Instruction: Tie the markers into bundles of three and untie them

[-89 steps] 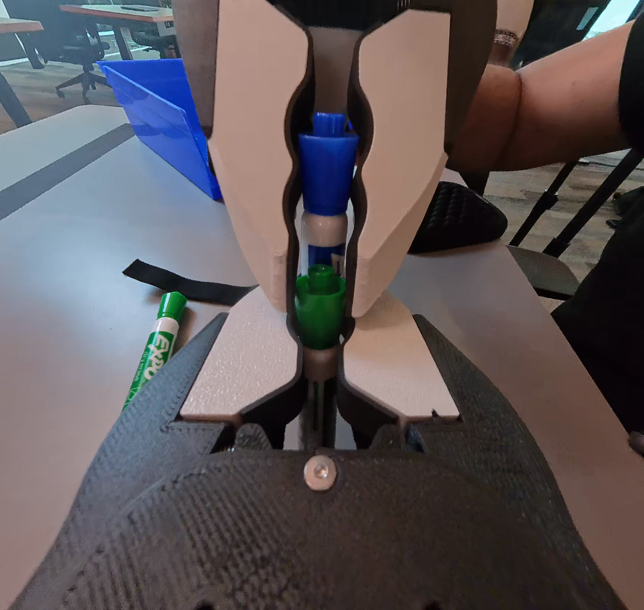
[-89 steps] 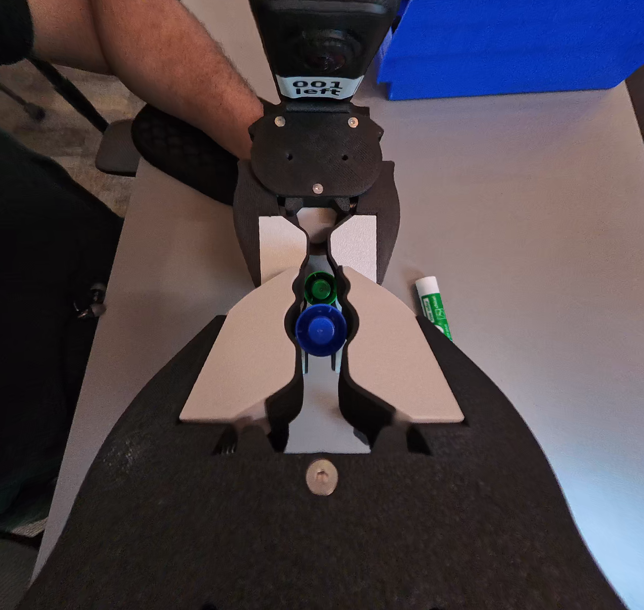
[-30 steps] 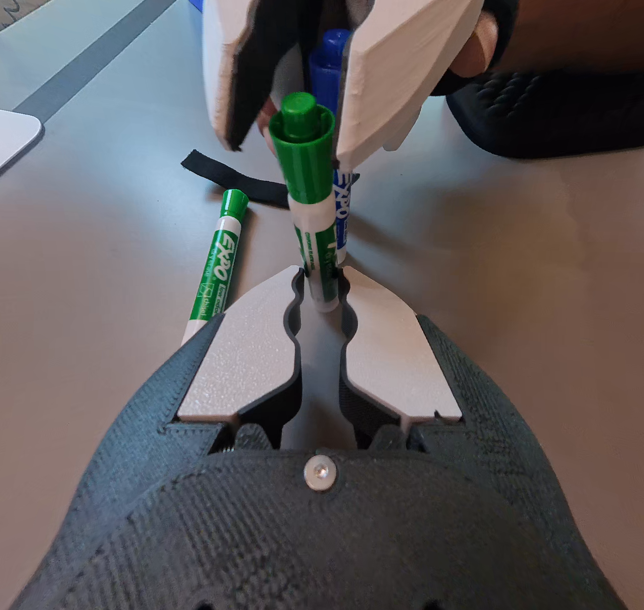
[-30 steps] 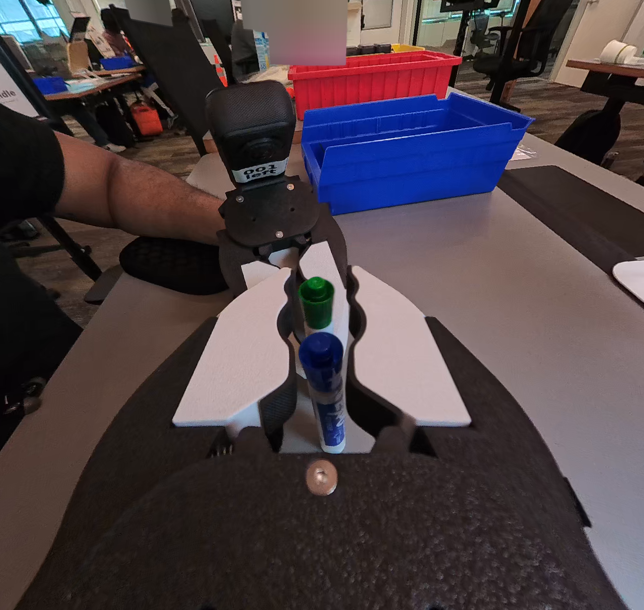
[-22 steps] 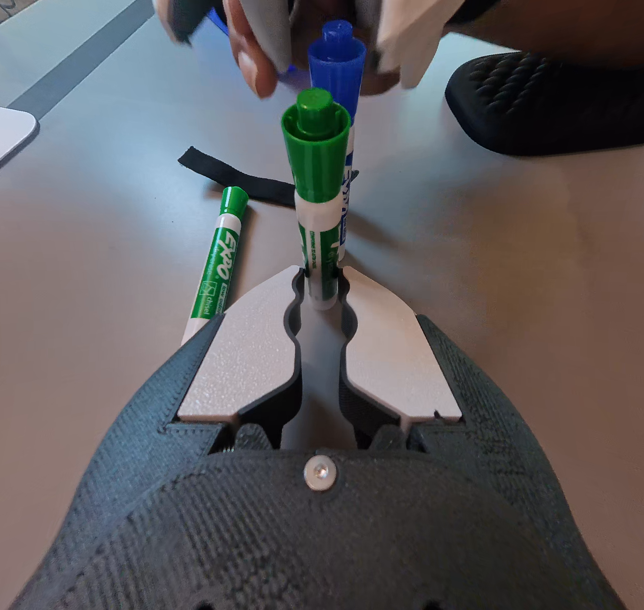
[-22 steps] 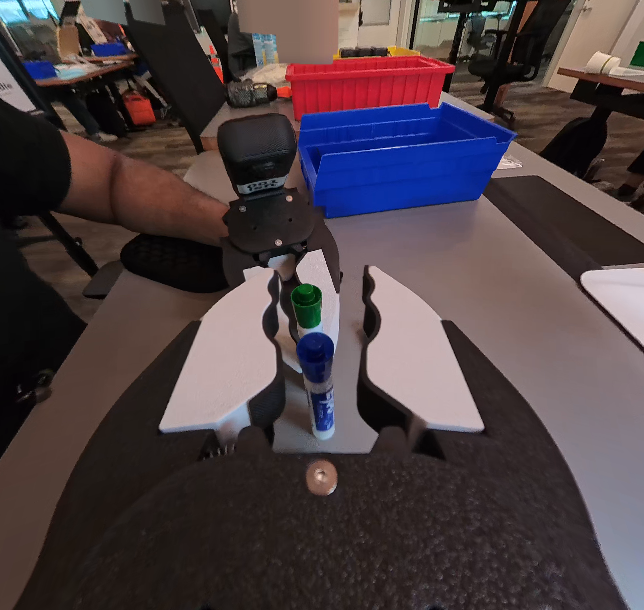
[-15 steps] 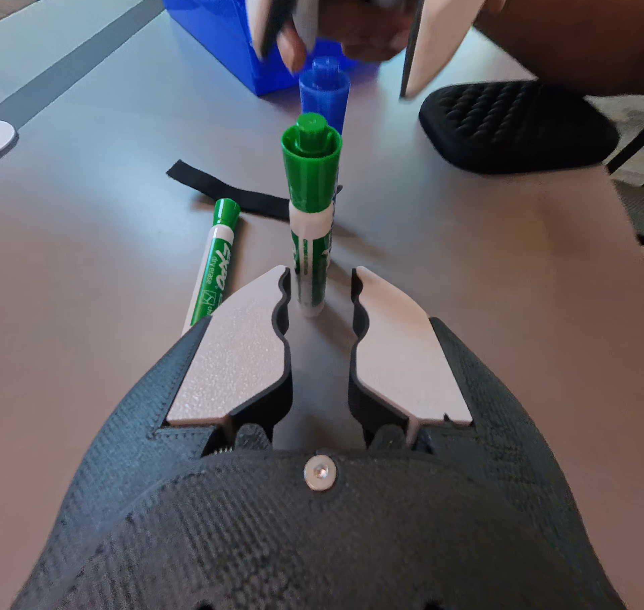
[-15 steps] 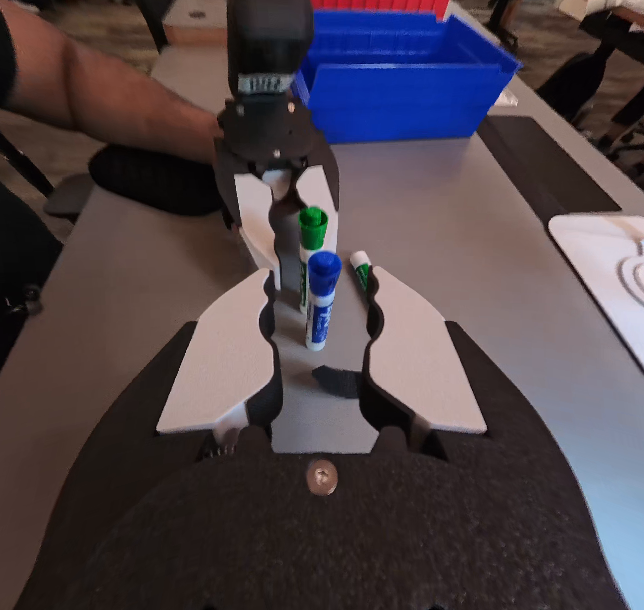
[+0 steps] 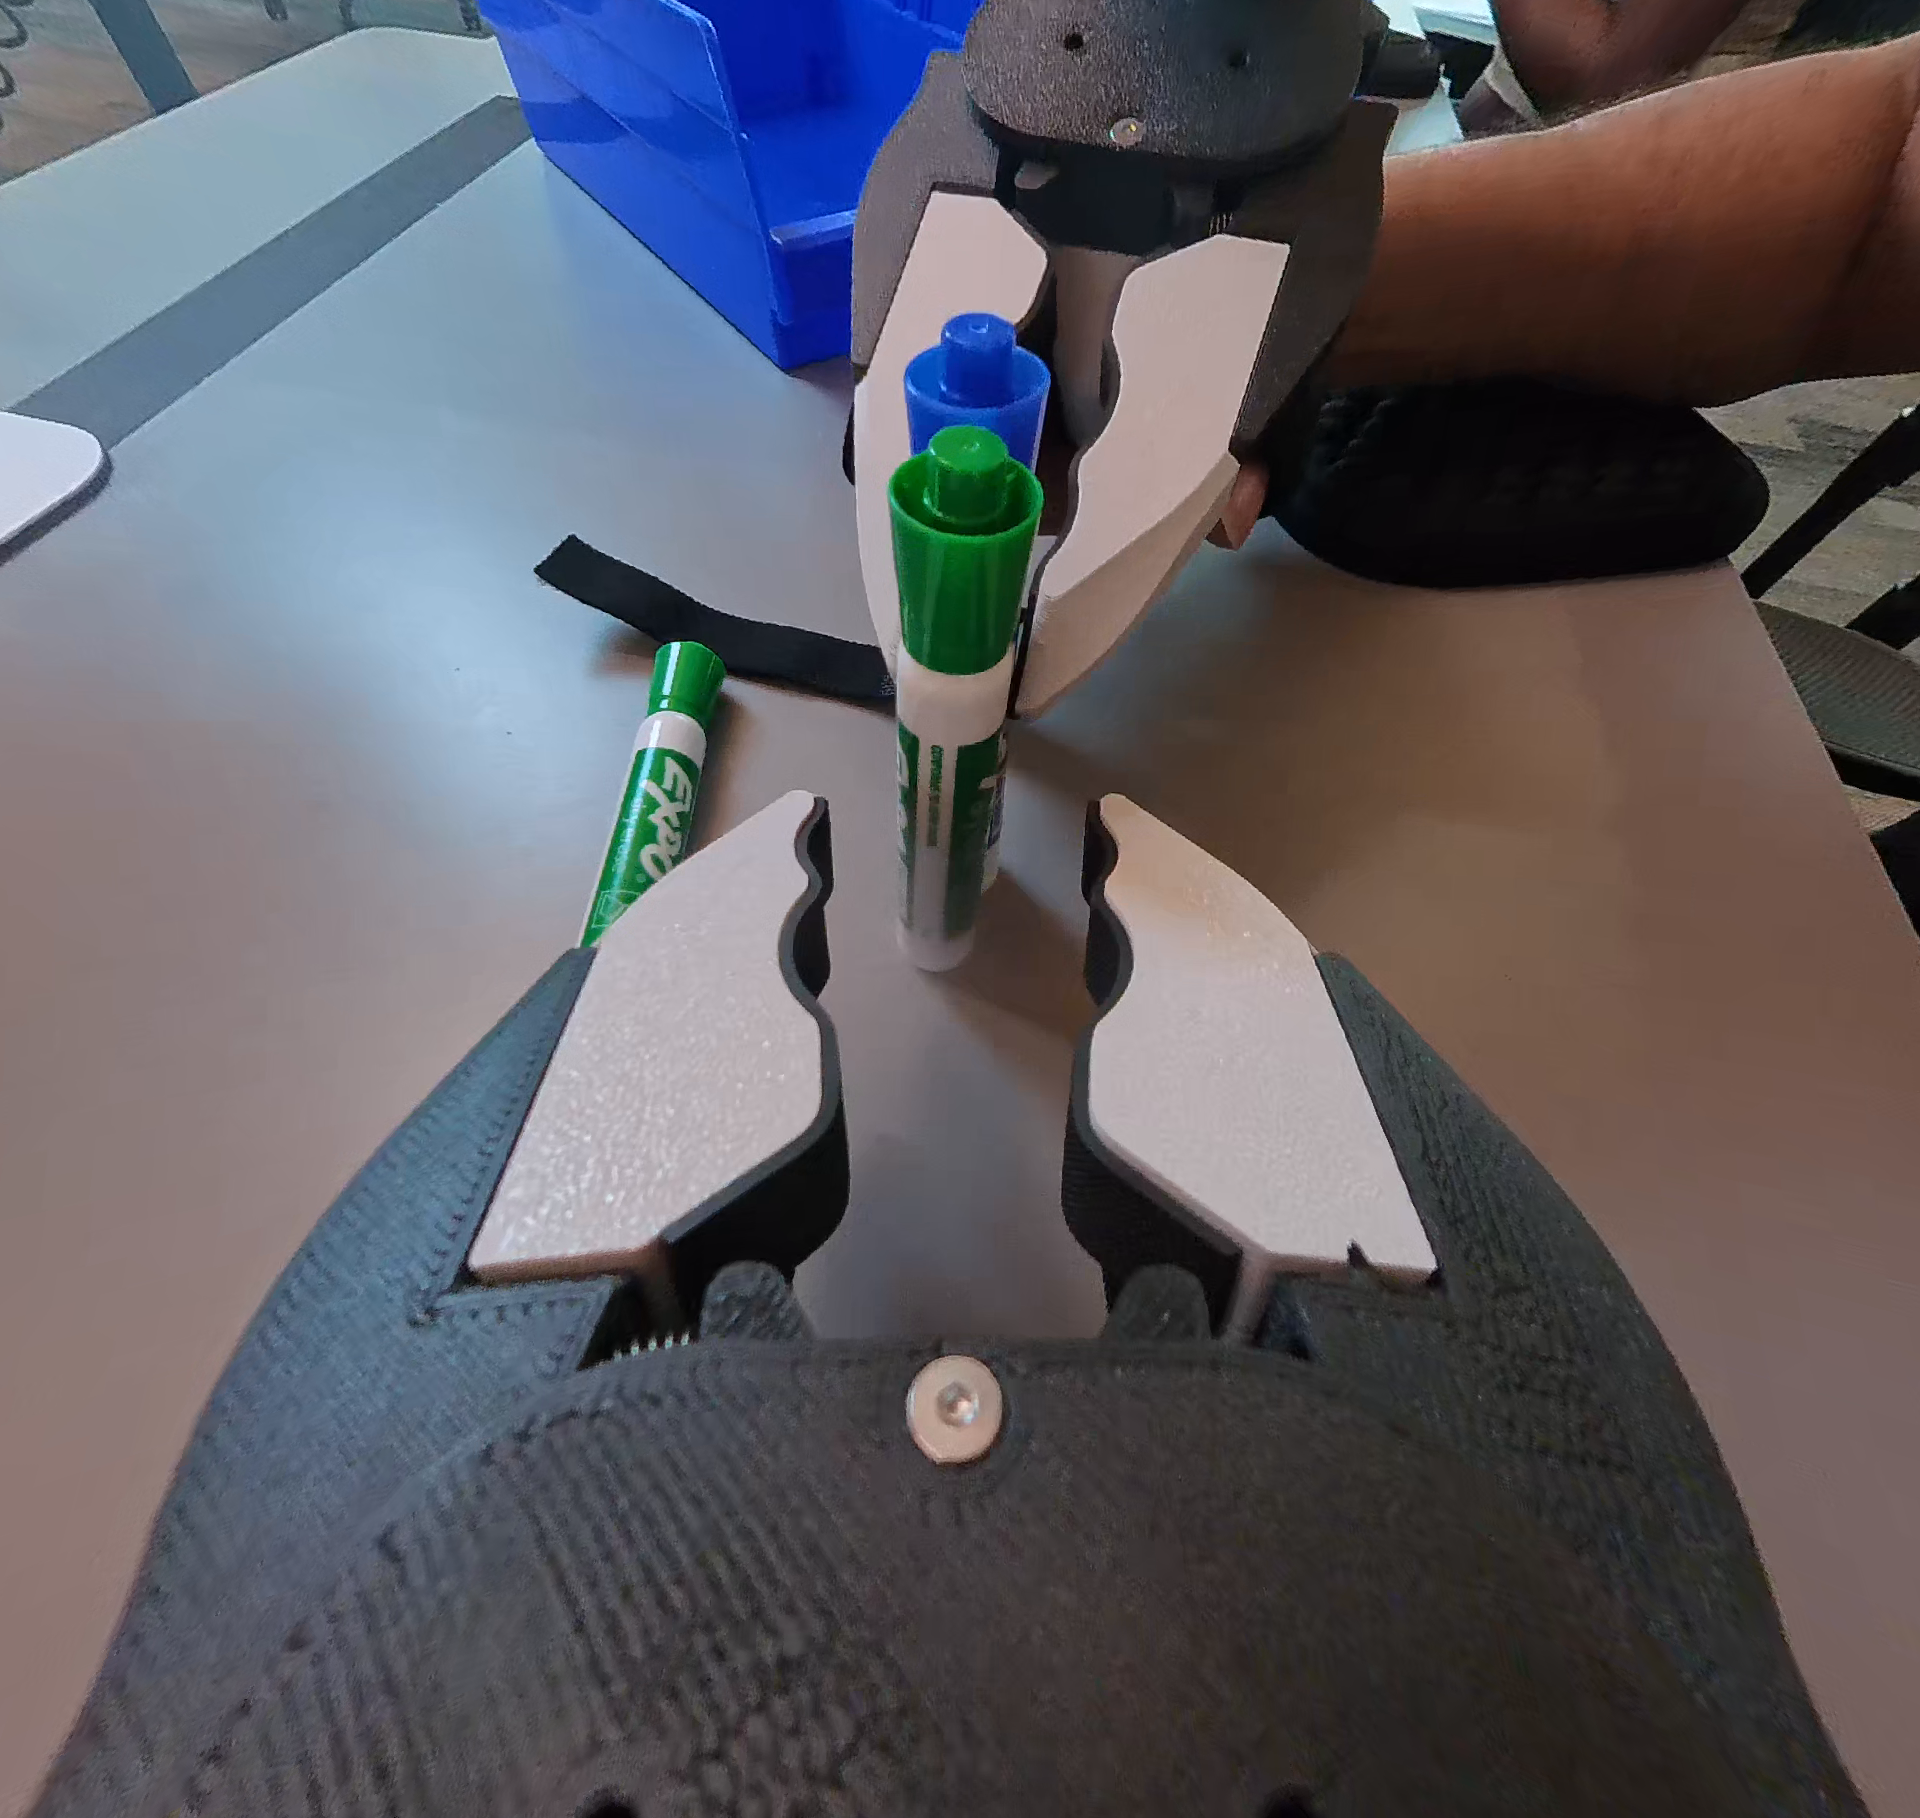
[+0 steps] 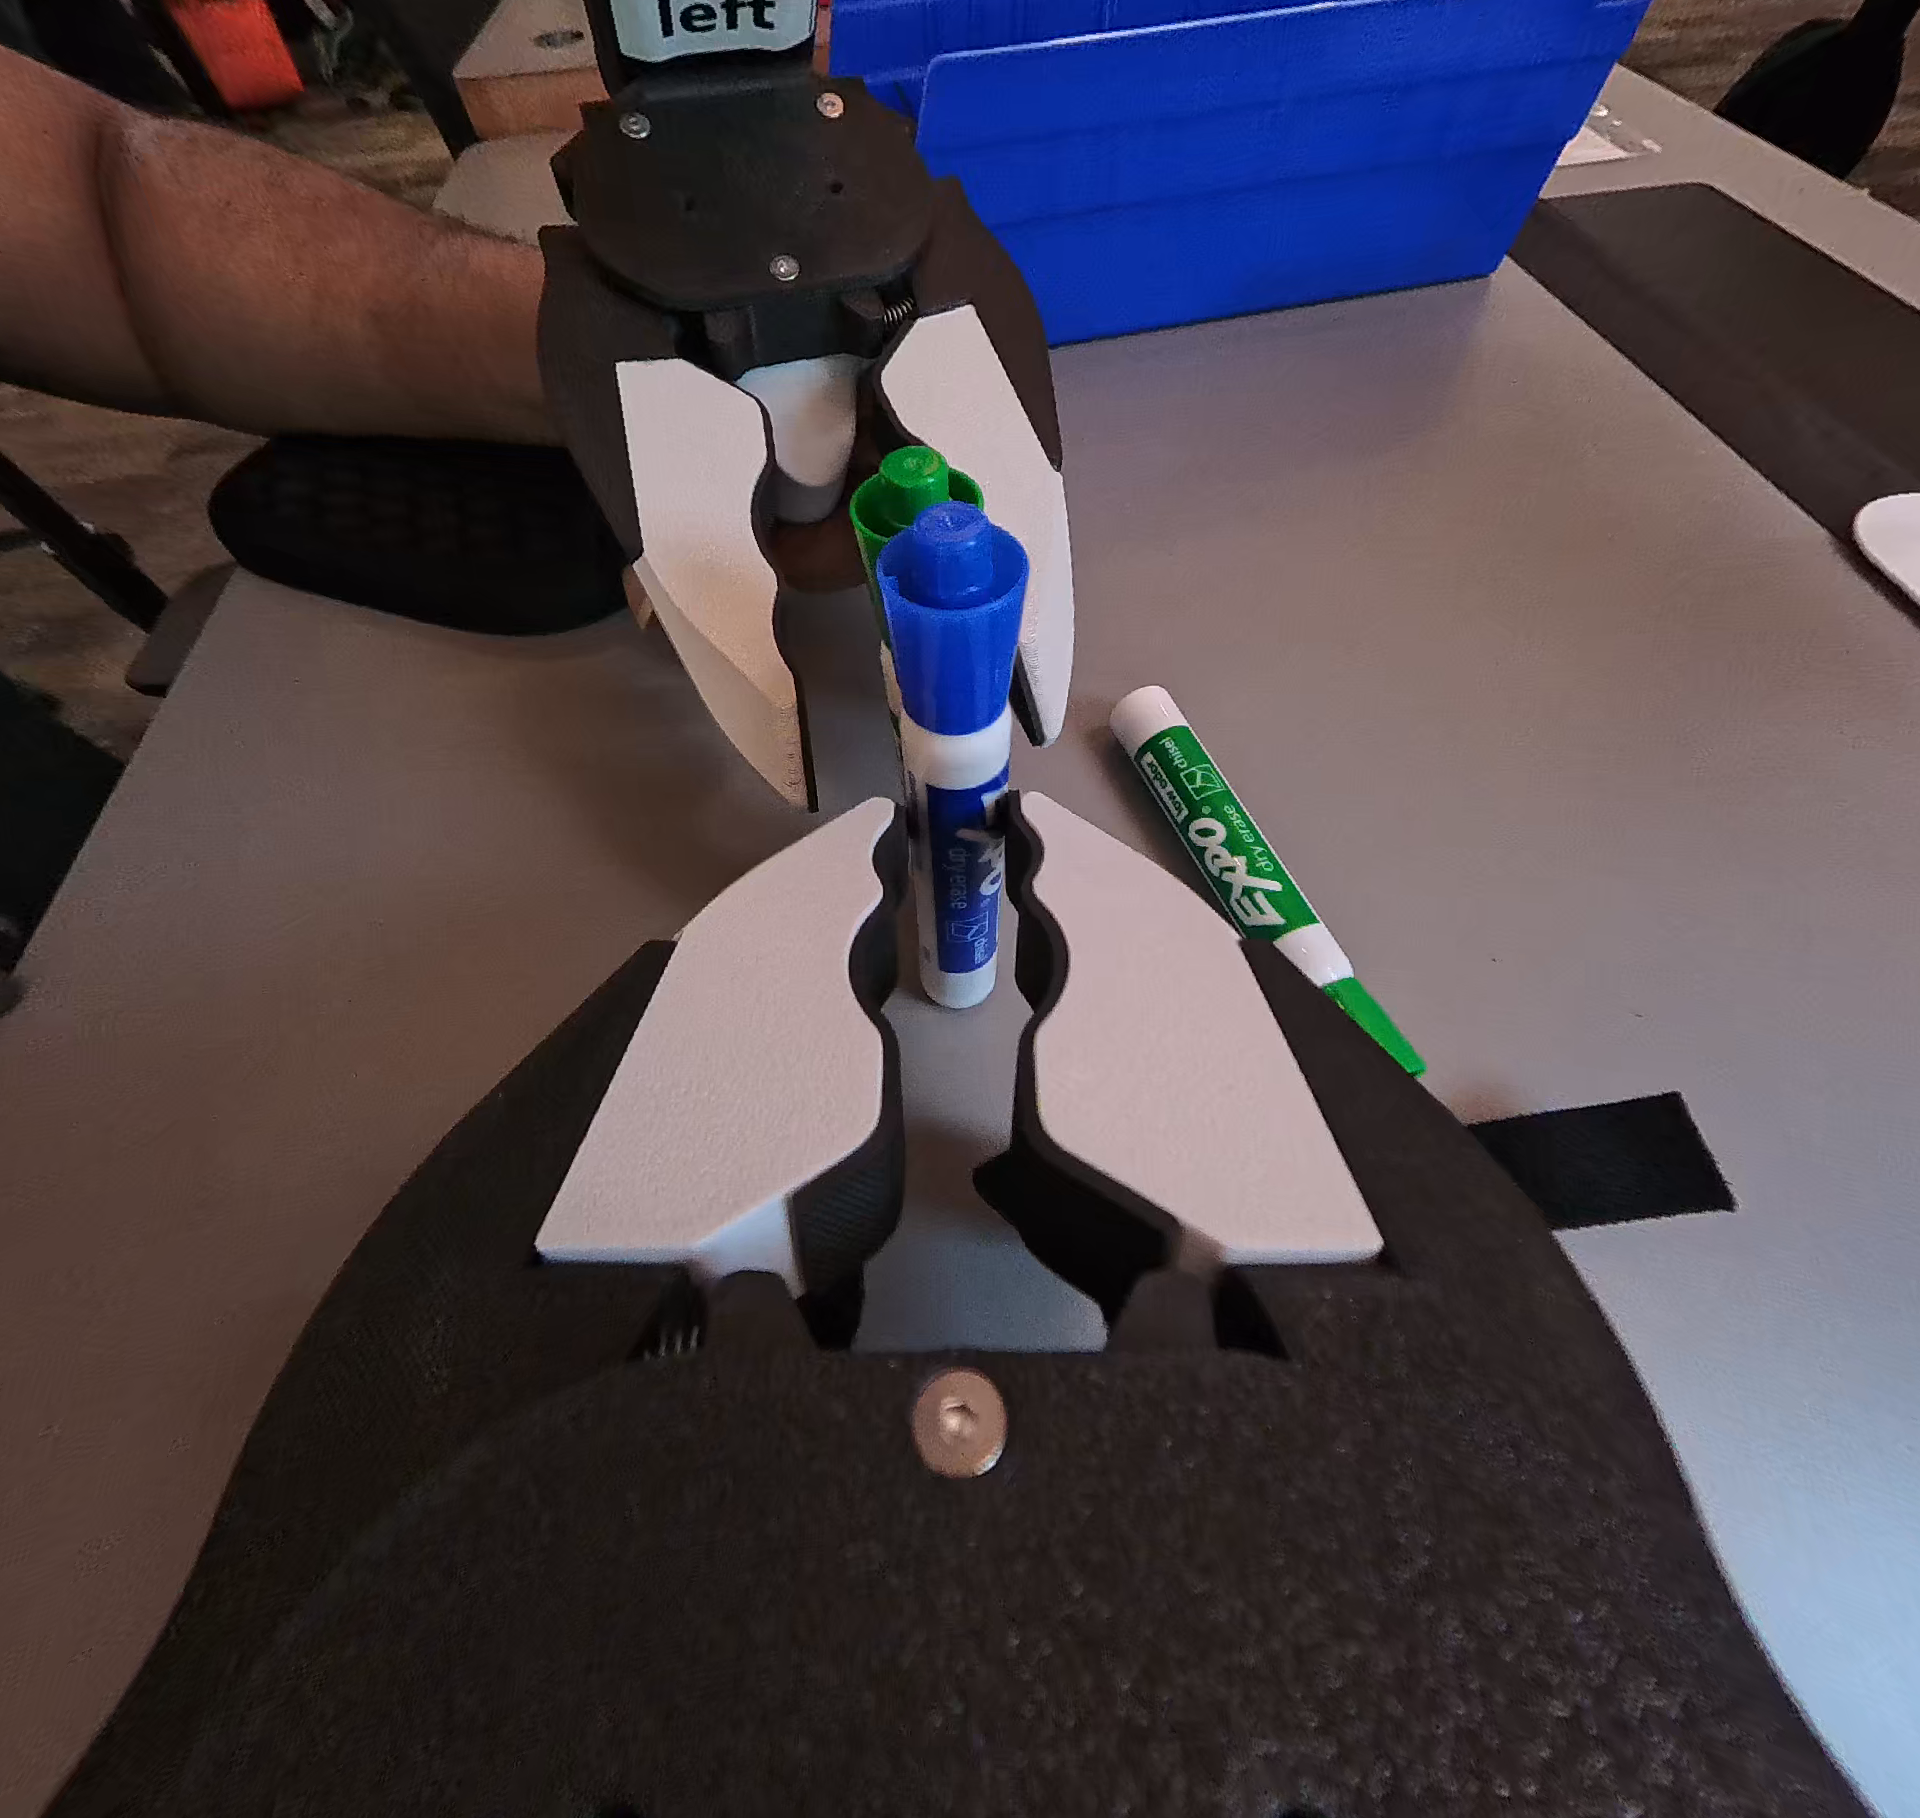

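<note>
A green marker (image 9: 951, 729) and a blue marker (image 10: 956, 833) stand upright, side by side on the grey table (image 9: 312, 885). My left gripper (image 9: 956, 818) is open, with its fingers on either side of the green marker's base and not touching it. My right gripper (image 10: 956, 807) faces it from the far side and is shut on the blue marker's barrel. A second green marker (image 9: 655, 802) lies flat to the left, also in the right wrist view (image 10: 1236, 864). A black strap (image 9: 727, 636) lies flat behind it.
A blue bin (image 9: 644, 106) stands at the back of the table, also in the right wrist view (image 10: 1247, 158). A black padded chair part (image 9: 1507, 480) sits off the table's right edge. A white pad (image 9: 42, 469) lies at the far left. The grippers are tip to tip, or close to it. The black strap (image 9: 727, 636) is about equally far from each gripper, around 11 cm.
My left gripper let go of the green marker and opened wide. My right gripper released the blue marker, drew back, then returned and closed on it again. Both markers stayed upright.
</note>
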Action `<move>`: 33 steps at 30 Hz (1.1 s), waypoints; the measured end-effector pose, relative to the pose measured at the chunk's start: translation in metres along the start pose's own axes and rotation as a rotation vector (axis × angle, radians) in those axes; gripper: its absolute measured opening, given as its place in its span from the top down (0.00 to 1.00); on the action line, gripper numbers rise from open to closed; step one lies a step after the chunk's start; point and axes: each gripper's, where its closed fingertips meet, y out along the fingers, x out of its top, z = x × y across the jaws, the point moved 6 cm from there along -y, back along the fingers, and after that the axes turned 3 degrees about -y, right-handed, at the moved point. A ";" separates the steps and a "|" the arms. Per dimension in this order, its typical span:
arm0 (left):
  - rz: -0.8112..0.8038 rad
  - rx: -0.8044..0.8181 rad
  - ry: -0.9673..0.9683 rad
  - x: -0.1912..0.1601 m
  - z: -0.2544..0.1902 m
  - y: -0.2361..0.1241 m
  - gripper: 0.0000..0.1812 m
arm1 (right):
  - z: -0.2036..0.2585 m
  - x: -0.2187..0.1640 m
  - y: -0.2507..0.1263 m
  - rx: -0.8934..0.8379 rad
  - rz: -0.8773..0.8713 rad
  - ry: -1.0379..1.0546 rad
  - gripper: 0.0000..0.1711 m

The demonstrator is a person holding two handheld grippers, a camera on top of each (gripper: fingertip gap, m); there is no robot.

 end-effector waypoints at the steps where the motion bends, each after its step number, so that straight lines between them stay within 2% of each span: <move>1: -0.001 -0.002 -0.003 0.000 0.000 0.000 0.74 | 0.000 -0.001 0.001 0.003 0.000 -0.001 0.89; 10: 0.005 -0.019 0.009 -0.001 -0.004 0.003 0.74 | 0.002 -0.003 0.001 -0.008 -0.013 -0.031 0.90; 20: -0.008 0.010 0.003 0.001 -0.004 0.003 0.74 | 0.001 -0.009 -0.001 -0.026 0.040 -0.052 0.84; 23: -0.016 0.021 0.005 0.003 -0.002 0.000 0.74 | 0.002 -0.015 0.001 -0.048 0.100 -0.080 0.85; 33: -0.050 0.033 0.006 0.007 0.007 -0.013 0.75 | 0.009 -0.020 0.014 -0.054 0.134 -0.082 0.89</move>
